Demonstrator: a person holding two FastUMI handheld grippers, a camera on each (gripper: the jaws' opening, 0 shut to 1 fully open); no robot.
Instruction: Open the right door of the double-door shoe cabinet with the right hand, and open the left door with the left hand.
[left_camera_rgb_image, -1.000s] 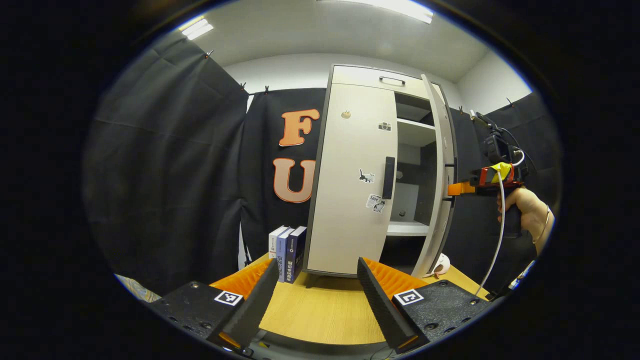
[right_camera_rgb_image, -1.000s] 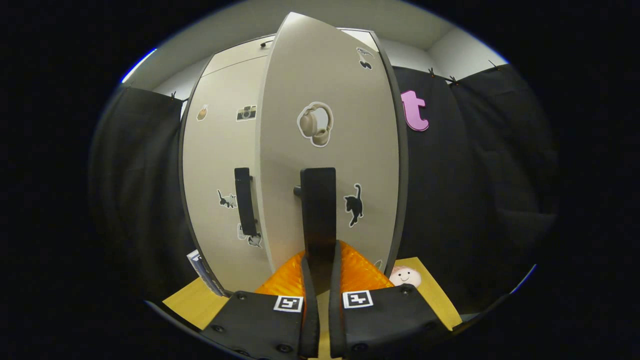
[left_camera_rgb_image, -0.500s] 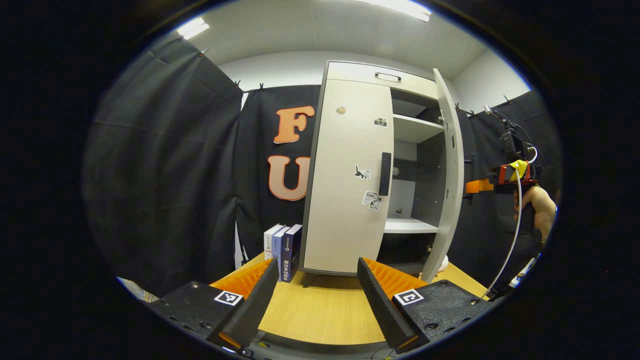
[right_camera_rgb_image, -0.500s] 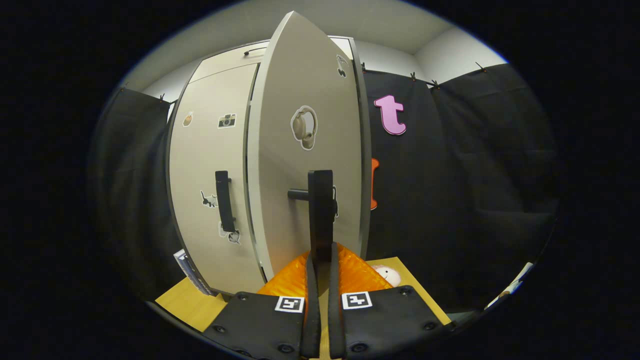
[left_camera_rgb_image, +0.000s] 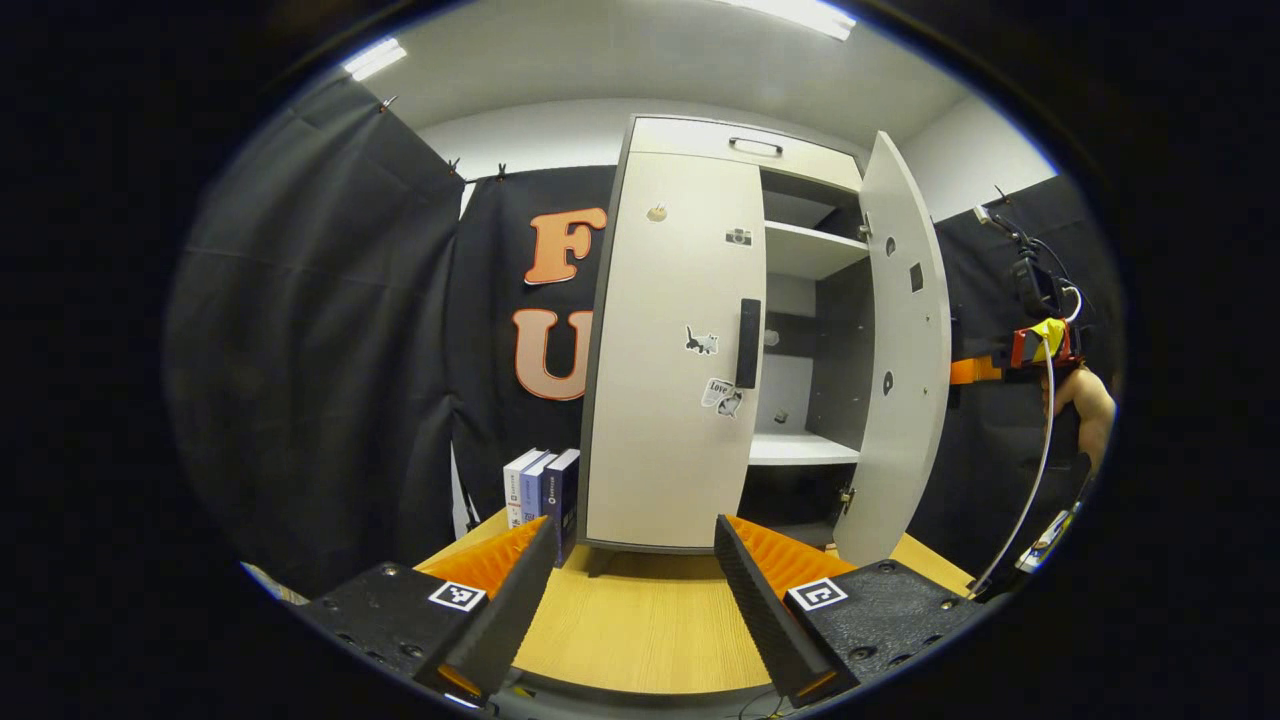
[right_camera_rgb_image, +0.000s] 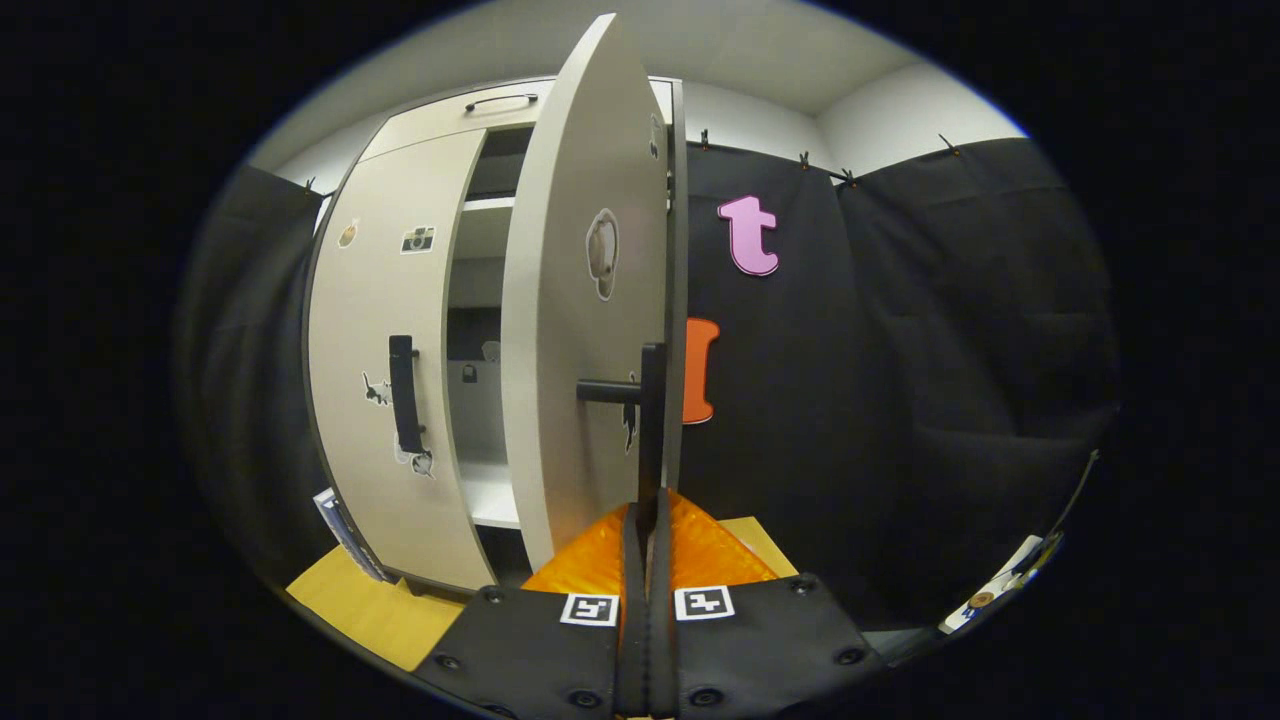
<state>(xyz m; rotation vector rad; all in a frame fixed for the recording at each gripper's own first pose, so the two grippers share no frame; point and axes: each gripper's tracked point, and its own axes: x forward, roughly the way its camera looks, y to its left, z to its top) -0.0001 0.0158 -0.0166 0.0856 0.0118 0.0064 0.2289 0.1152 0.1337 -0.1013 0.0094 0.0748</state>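
Right hand-held gripper clamps right door handle, door ajar.

The counter is a light wood-grain top that runs from the near edge back to the black cloth wall. The shoe cabinet stands on it toward the far side, raised on short dark feet so a thin gap shows beneath its base. Just left of the cabinet, three books stand upright side by side on the counter, spines facing forward, the rightmost close beside the cabinet's left wall. In the right gripper view the same counter shows as a yellow wedge below the cabinet, with the books at its left foot. The wood in front of the cabinet lies bare.
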